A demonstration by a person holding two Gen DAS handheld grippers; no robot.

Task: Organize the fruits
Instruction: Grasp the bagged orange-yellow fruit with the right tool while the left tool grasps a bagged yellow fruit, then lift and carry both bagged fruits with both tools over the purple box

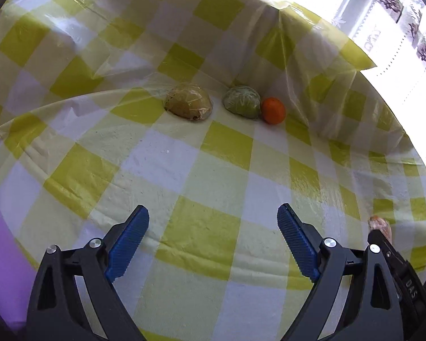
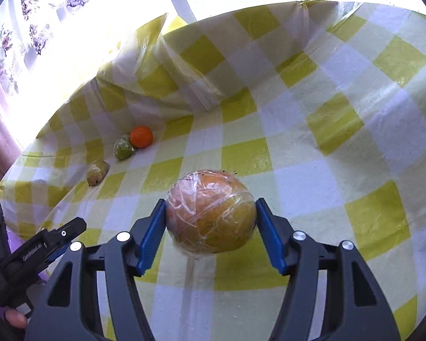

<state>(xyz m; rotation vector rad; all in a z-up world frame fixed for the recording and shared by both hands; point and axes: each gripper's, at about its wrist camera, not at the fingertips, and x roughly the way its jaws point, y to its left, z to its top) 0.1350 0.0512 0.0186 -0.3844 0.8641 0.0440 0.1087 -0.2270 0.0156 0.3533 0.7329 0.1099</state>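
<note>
My right gripper [image 2: 211,221] is shut on a large orange-yellow fruit wrapped in cling film [image 2: 210,211], held just above the checked cloth. A sliver of that fruit [image 1: 380,224] shows at the right edge of the left wrist view. My left gripper [image 1: 213,236] is open and empty over the cloth; it also shows in the right wrist view [image 2: 56,241] at lower left. Farther off lie a wrapped yellowish fruit half [image 1: 189,104] [image 2: 97,172], a wrapped green fruit [image 1: 242,101] [image 2: 124,149] and a bare orange [image 1: 273,110] [image 2: 141,136] touching the green one.
A yellow-and-white checked plastic cloth [image 1: 227,170] covers the table and rises in folds at the back [image 2: 184,79]. A bright window with a flowered curtain [image 2: 28,28] stands behind the fruits. A purple surface [image 1: 2,241] shows past the cloth's left edge.
</note>
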